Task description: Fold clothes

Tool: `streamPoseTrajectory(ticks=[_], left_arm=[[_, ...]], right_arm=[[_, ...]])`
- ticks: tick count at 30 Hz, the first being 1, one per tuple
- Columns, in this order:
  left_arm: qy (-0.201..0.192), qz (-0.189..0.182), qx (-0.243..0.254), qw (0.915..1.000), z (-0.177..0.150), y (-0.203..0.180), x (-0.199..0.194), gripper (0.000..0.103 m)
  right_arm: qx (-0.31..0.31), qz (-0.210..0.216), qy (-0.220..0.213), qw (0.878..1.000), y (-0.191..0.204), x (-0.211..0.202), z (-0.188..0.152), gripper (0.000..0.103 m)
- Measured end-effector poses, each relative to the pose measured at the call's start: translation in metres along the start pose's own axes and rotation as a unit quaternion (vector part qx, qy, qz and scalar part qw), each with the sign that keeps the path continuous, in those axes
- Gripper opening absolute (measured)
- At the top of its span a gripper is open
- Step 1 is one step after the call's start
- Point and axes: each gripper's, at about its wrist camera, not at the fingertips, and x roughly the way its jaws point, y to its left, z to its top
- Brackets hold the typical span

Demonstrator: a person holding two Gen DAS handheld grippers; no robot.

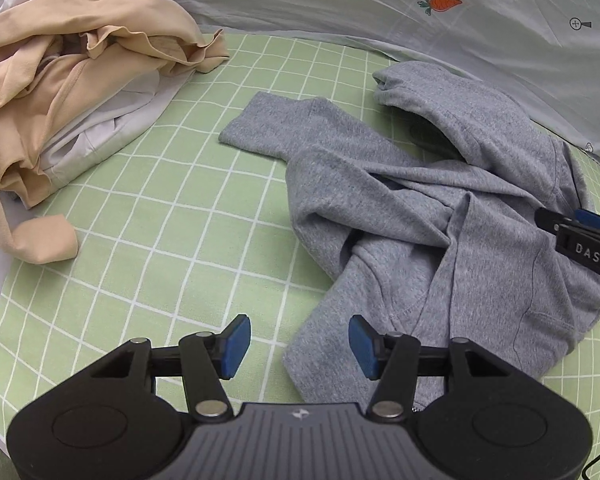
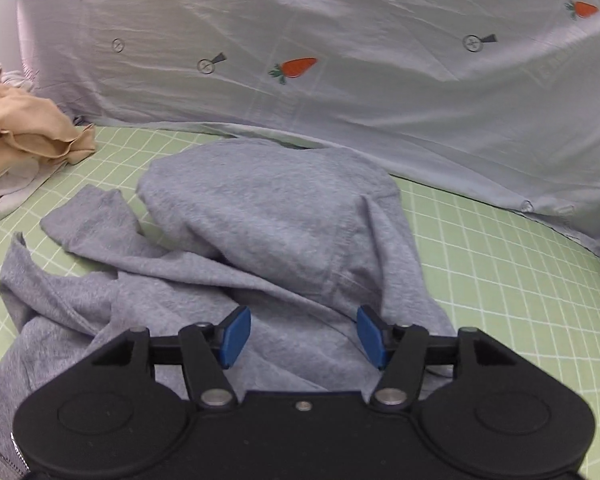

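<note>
A grey hooded sweatshirt (image 1: pixel 440 208) lies crumpled on the green checked sheet (image 1: pixel 160 220); one sleeve stretches out to the left and the hood sits at the back. My left gripper (image 1: pixel 298 346) is open and empty, above the sweatshirt's near left edge. My right gripper (image 2: pixel 302 336) is open and empty, just above the sweatshirt (image 2: pixel 268 216) below its hood. It also shows at the right edge of the left wrist view (image 1: pixel 580 236).
A heap of beige and white clothes (image 1: pixel 72 92) lies at the back left, also in the right wrist view (image 2: pixel 24 136). A pale sheet with carrot prints (image 2: pixel 300 68) rises behind the bed (image 1: pixel 440 4).
</note>
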Motion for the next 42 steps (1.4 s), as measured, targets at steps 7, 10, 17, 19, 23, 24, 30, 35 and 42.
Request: streamPoseTrajectory(ticks=[7,10,17,19,23,24,30,35,42], left_arm=[[-0.002,0.012,0.007,0.9999,0.007,-0.001,0.0,0.056],[-0.006,0.02,0.003,0.9998,0.006,-0.004,-0.003,0.056],[-0.006,0.035,-0.027,0.999,-0.006,-0.014,-0.005,0.056],[-0.005,0.037,-0.033,0.9988,-0.008,-0.018,-0.006,0.056],[-0.002,0.043,-0.043,0.9981,-0.008,-0.026,-0.001,0.056],[0.001,0.047,-0.046,0.9978,-0.007,-0.027,0.001,0.056],[0.015,0.075,-0.05,0.9958,0.004,-0.029,0.02,0.056],[0.031,0.079,-0.032,0.9959,0.009,-0.034,0.033,0.056],[0.051,0.074,-0.01,0.9959,0.012,-0.037,0.043,0.056]], right_arm=[[-0.036,0.007,-0.013,0.999,0.004,0.011,0.003,0.007],[-0.052,0.011,-0.019,0.998,0.005,0.015,0.004,0.005],[0.028,-0.095,-0.033,0.995,-0.109,-0.01,-0.023,0.005],[0.052,-0.163,-0.022,0.985,-0.163,-0.008,-0.038,0.005],[0.117,-0.285,0.011,0.951,-0.25,-0.001,-0.067,0.005],[0.141,-0.283,0.024,0.948,-0.264,-0.001,-0.071,0.005],[0.189,-0.229,0.065,0.953,-0.232,0.007,-0.091,0.06],[0.323,-0.054,0.089,0.941,-0.16,0.016,-0.103,0.062],[0.262,-0.012,0.124,0.957,-0.09,0.04,-0.092,0.029]])
